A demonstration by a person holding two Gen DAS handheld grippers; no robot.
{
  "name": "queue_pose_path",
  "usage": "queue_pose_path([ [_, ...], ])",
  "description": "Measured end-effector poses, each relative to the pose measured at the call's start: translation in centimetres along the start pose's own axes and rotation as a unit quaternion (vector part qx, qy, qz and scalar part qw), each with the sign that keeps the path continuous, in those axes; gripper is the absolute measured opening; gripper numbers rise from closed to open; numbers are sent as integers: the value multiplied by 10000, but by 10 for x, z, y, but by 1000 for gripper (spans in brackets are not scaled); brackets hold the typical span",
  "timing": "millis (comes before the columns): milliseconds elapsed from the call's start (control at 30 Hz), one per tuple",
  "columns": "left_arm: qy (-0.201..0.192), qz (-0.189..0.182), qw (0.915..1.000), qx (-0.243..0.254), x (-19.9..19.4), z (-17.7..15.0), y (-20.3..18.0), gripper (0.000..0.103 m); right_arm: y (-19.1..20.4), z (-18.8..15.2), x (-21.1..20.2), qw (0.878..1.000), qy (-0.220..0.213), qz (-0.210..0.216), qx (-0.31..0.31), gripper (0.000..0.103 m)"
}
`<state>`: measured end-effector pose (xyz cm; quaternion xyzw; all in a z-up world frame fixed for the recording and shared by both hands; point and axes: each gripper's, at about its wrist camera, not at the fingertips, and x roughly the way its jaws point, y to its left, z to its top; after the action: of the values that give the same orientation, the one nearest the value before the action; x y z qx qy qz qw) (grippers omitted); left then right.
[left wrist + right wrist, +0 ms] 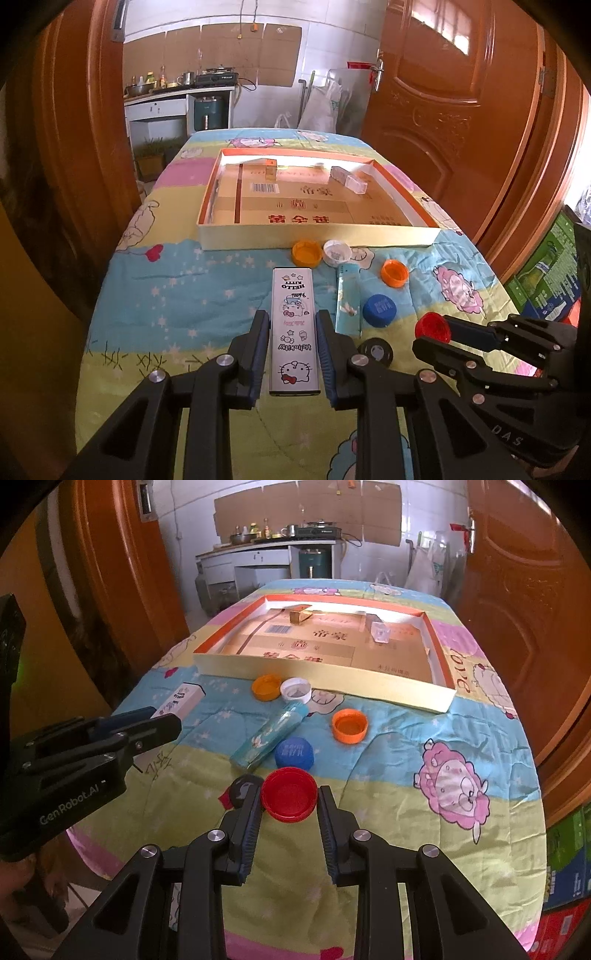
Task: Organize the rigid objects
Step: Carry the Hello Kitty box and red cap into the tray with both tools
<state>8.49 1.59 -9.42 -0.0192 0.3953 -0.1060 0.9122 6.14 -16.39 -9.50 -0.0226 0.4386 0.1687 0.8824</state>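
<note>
Two grippers up over a table draped in a cartoon-print quilt [388, 812], each one loaded. Left gripper [291, 325] clamped on a long white Hello Kitty case [293, 328], pads pressing its long sides, case pointing forward along the fingers and clear of the cloth. Right gripper [290, 801] clamped on a red bottle cap [289, 798], open side up, pinched at its rim between the two pads. Shallow cardboard tray [332, 681] with orange inner walls sits at the far half of the table; inside it a small gold box [300, 616] toward the back left and a clear plastic box [378, 631] toward the back right, well apart. Loose on the quilt between tray and grippers: an orange cap [266, 687] touching a white cap [295, 691] just beside the tray's near wall; a second orange cap [349, 726] farther right; a blue cap [294, 753] lying top up; a slim light-blue box [271, 736] lying at a slant, just beside the blue cap. Dark round object [242, 790] partly hidden behind the right gripper's left finger; cannot tell what it is. Wooden doors either side, kitchen counter beyond.
</note>
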Motion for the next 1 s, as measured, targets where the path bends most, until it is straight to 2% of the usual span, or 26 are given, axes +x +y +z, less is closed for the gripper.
queue_pose_path([
  [567, 88, 65, 9999, 46, 28, 26, -3, 26, -19, 31, 8, 9998, -159, -14, -115, 31],
  [1000, 39, 112, 9999, 28, 46, 50, 2, 26, -33, 51, 28, 9999, -123, 50, -5, 31],
])
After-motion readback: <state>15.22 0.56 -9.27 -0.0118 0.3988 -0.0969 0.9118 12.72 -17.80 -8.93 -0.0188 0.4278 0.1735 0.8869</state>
